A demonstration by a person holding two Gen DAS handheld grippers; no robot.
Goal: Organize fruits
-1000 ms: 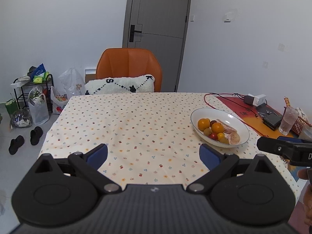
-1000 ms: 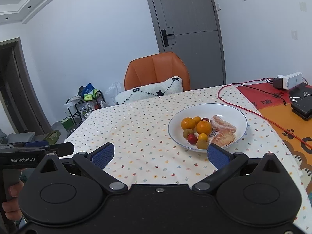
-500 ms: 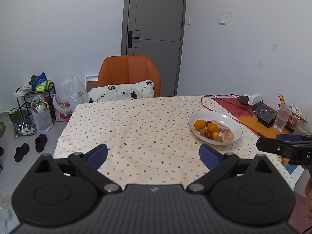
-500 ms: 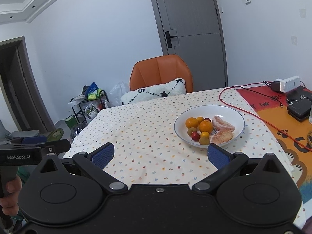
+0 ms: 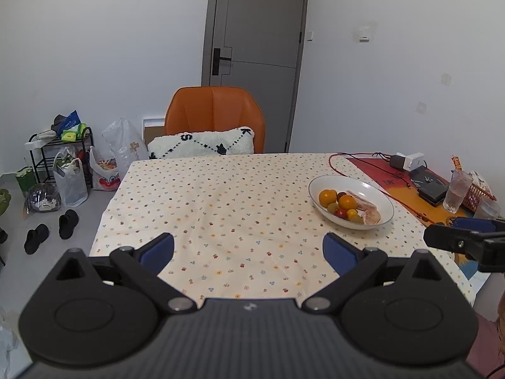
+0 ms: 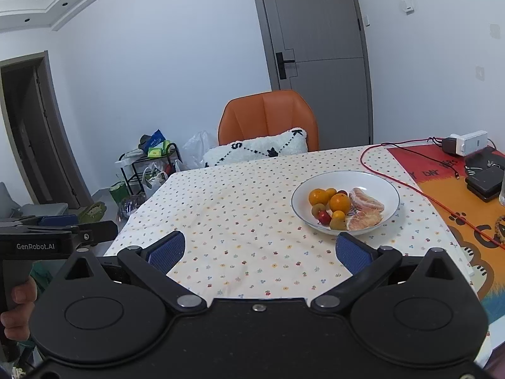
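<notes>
- Two tools are held above the near edge of the tabletop (image 5: 221, 195), which is covered by a cream cloth printed with small fruit.
- Left tool (image 5: 249, 251): its blue-padded fingers (image 5: 157, 248) stand wide apart with nothing between them, over bare cloth.
- Right tool (image 6: 260, 249): its blue pads (image 6: 350, 249) are likewise spread wide and hold nothing; the right pad sits just before the near rim of the bowl in that view, not touching it as far as can be told.
- Each tool shows at the edge of the other's view: the right one at the far right of the left wrist view, the left one at the far left of the right wrist view, where a hand (image 6: 15, 309) grips its handle.
- White bowl (image 6: 372, 180): it stands on the cloth toward the right side of the tabletop, well away from the left tool.
- Fruit in the bowl: two oranges (image 6: 318, 196), a few smaller yellow and green-brown fruits, a small red fruit (image 6: 323, 217), and peeled pale-pink citrus segments (image 6: 366, 202) on the right half, all heaped together and touching.
- Red cable (image 6: 397, 183): it curves over the cloth just behind and to the right of the bowl, running onto an orange and red mat (image 6: 448, 202).
- On that mat sit a white charger block (image 6: 470, 142) and dark flat cases (image 6: 484, 178); a clear cup (image 5: 456, 192) stands beside them.
- Orange chair (image 5: 214, 110): it is at the far side, with a white cushion (image 5: 202, 145) with black stitching on it.
- Bags, a black rack and dark slippers (image 5: 50, 230) lie on the floor to the left.
</notes>
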